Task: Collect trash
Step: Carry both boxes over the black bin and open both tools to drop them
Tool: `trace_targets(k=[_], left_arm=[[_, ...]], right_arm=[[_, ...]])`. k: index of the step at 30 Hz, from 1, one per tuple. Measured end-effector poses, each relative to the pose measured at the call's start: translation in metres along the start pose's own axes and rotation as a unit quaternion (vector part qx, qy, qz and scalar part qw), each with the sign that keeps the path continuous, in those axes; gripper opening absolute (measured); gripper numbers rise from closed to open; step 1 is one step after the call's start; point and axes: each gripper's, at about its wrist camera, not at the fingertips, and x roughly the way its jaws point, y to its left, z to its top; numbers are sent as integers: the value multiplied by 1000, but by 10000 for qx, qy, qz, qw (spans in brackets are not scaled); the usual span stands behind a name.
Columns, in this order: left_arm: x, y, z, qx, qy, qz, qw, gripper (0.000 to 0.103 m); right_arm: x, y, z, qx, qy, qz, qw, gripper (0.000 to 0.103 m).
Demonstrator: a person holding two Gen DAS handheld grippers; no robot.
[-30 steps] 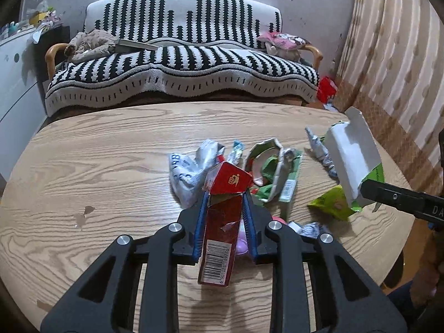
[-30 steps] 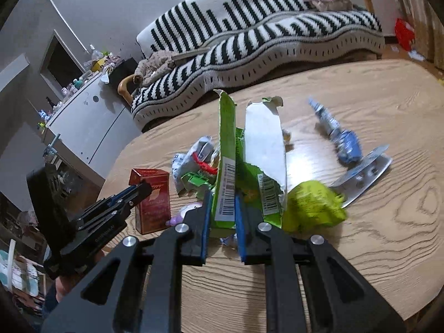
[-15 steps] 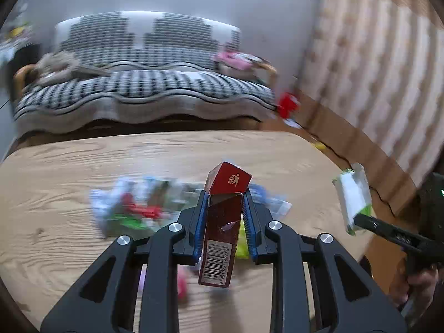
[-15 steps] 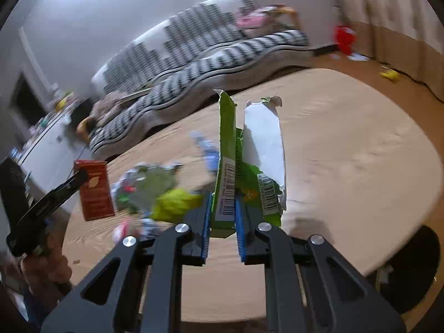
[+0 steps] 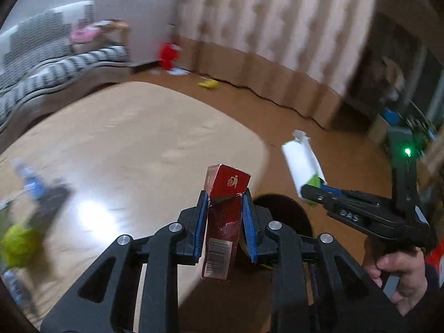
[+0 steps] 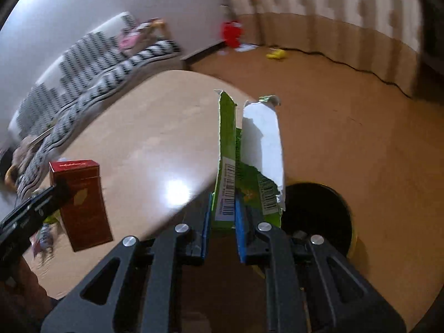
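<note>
My left gripper (image 5: 225, 201) is shut on a dented red carton (image 5: 228, 183), held upright over the table's right edge. In the right wrist view the same red carton (image 6: 80, 199) hangs at the left in that gripper (image 6: 57, 191). My right gripper (image 6: 223, 217) is shut on a torn green and white carton (image 6: 229, 149), which sticks up above a dark round bin (image 6: 316, 213) on the floor. From the left wrist, the torn carton (image 5: 302, 163) and right gripper (image 5: 309, 194) are out past the table edge, with the bin (image 5: 280, 208) partly hidden behind my fingers.
The oval wooden table (image 5: 138, 138) holds blurred wrappers at its left: a yellow-green one (image 5: 16, 244) and a blue one (image 5: 30, 183). A striped sofa (image 6: 83, 77) stands behind. A red thing (image 6: 231, 33) and a yellow thing (image 6: 276, 54) lie on the floor by the curtain. A hand (image 5: 394, 266) grips the right tool.
Both grippers have swung right, away from the trash pile, to the table's right edge. The bin has come into view beneath them. Each still holds its carton.
</note>
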Motion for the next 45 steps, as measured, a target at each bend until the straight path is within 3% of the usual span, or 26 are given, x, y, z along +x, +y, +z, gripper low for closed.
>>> trace_targets(k=[6, 15, 30, 31, 32, 33, 34, 39, 41, 45], left_arm=[[73, -57, -5, 381, 504, -603, 9962, 24], [138, -93, -26, 904, 1151, -753, 9864, 24], [160, -98, -27, 930, 1394, -773, 9828, 24], [161, -98, -28, 945, 1444, -751, 9821, 28], [161, -98, -29, 947, 1483, -752, 9815, 39], [162, -98, -29, 943, 1496, -743, 9814, 47], [160, -98, -28, 938, 1467, -710, 9822, 61], [149, -95, -23, 832, 1346, -616, 9855, 70], [138, -89, -18, 767, 1274, -543, 9874, 79], [102, -69, -6, 660, 997, -192, 9926, 88]], right_arm=[[14, -65, -12, 588, 225, -309, 9975, 16], [37, -97, -19, 1078, 626, -255, 9919, 16], [35, -94, -16, 1107, 589, -253, 9918, 17], [35, -94, -16, 1111, 582, -283, 9917, 27], [33, -95, -16, 1119, 555, -307, 9917, 37], [30, -96, -16, 1151, 457, -329, 9918, 56], [28, -96, -15, 1159, 396, -343, 9919, 64], [28, -98, -15, 1214, 343, -354, 9914, 64], [27, -96, -14, 1197, 281, -386, 9917, 64], [27, -82, -11, 1056, 179, -363, 9936, 65]])
